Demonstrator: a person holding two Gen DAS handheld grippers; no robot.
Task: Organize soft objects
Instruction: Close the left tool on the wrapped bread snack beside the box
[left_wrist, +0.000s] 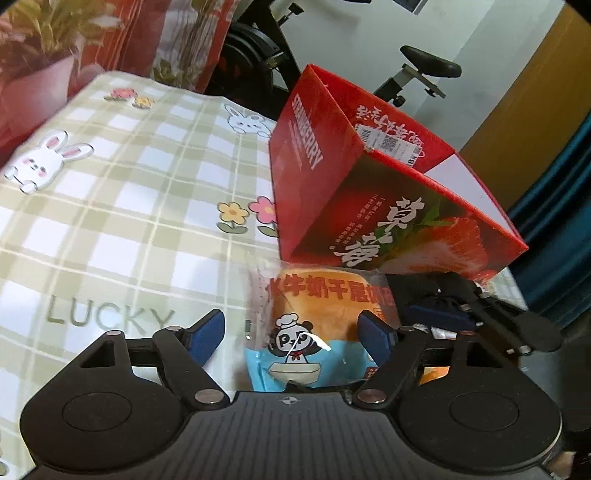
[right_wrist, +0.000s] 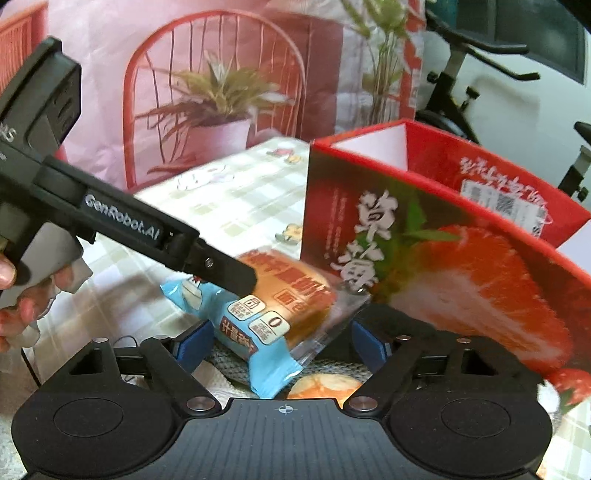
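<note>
Standing apart, both claws (left_wrist: 291, 334) (right_wrist: 282, 341) flank the bread packet (left_wrist: 314, 325), beside the red box (left_wrist: 373, 192).

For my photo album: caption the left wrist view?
Open hand-held gripper straddles packaged bread beside a red strawberry box.

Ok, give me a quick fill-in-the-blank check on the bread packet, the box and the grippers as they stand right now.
1. The red strawberry box has its top ____.
2. The packaged bread shows a cartoon ____ in a chef's hat.
3. The tablecloth bears the word ____.
4. The left gripper has its jaws ____ either side of the bread.

Missing words: open; panda; LUCKY; open
</note>
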